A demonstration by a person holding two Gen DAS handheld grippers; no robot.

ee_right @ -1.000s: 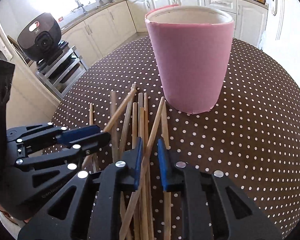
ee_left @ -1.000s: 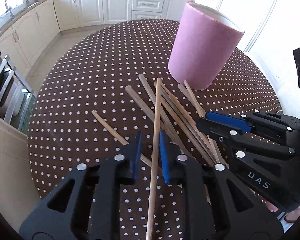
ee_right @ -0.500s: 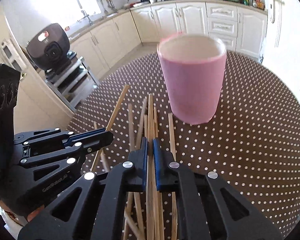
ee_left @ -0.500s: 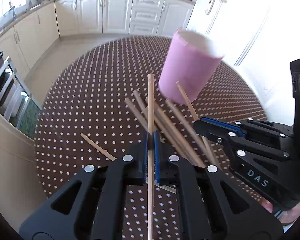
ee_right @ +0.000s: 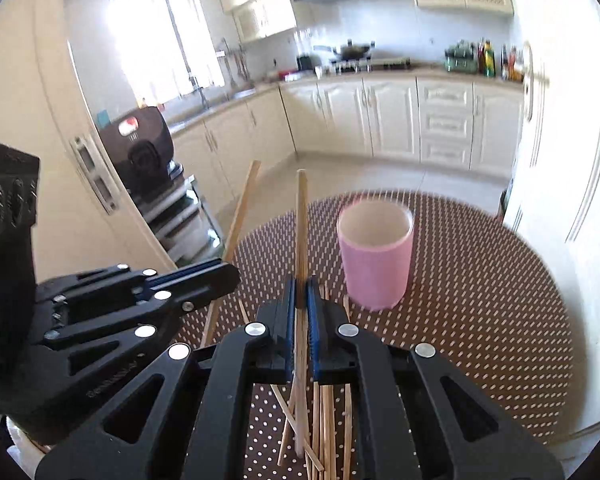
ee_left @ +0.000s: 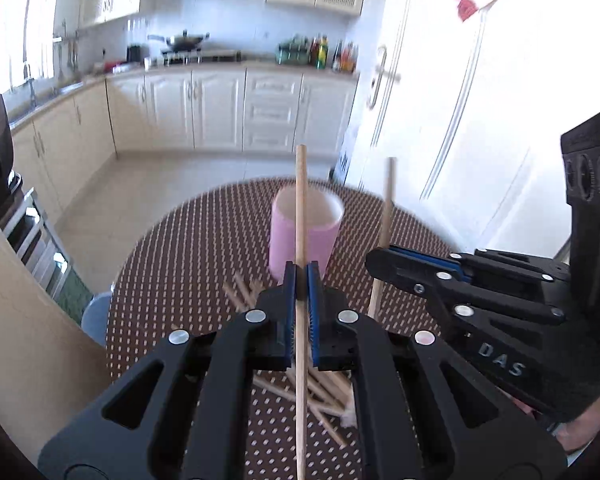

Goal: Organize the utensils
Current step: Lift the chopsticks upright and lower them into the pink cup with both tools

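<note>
My left gripper (ee_left: pixel 300 280) is shut on a wooden chopstick (ee_left: pixel 301 208) and holds it lifted, pointing away over the table. My right gripper (ee_right: pixel 300 292) is shut on another wooden chopstick (ee_right: pixel 301 224), also raised. Each gripper shows in the other's view: the right one (ee_left: pixel 384 258) with its chopstick (ee_left: pixel 387 200), the left one (ee_right: pixel 224 276) with its chopstick (ee_right: pixel 242 208). A pink cylindrical holder (ee_left: pixel 305 236) stands upright and open ahead on the brown dotted table; it also shows in the right wrist view (ee_right: pixel 374 254). Several loose chopsticks (ee_right: pixel 324 432) lie on the table below the grippers.
The round table with the brown dotted cloth (ee_right: pixel 480 300) has its edge curving on the left (ee_left: pixel 120 280). A metal rack with a black appliance (ee_right: pixel 140 152) stands left of the table. White kitchen cabinets (ee_left: pixel 220 112) and a door (ee_left: pixel 440 120) are behind.
Both grippers closed on a chopstick each and lifted them off the pile. The views rose and tilted up, so the holder now looks smaller and farther away.
</note>
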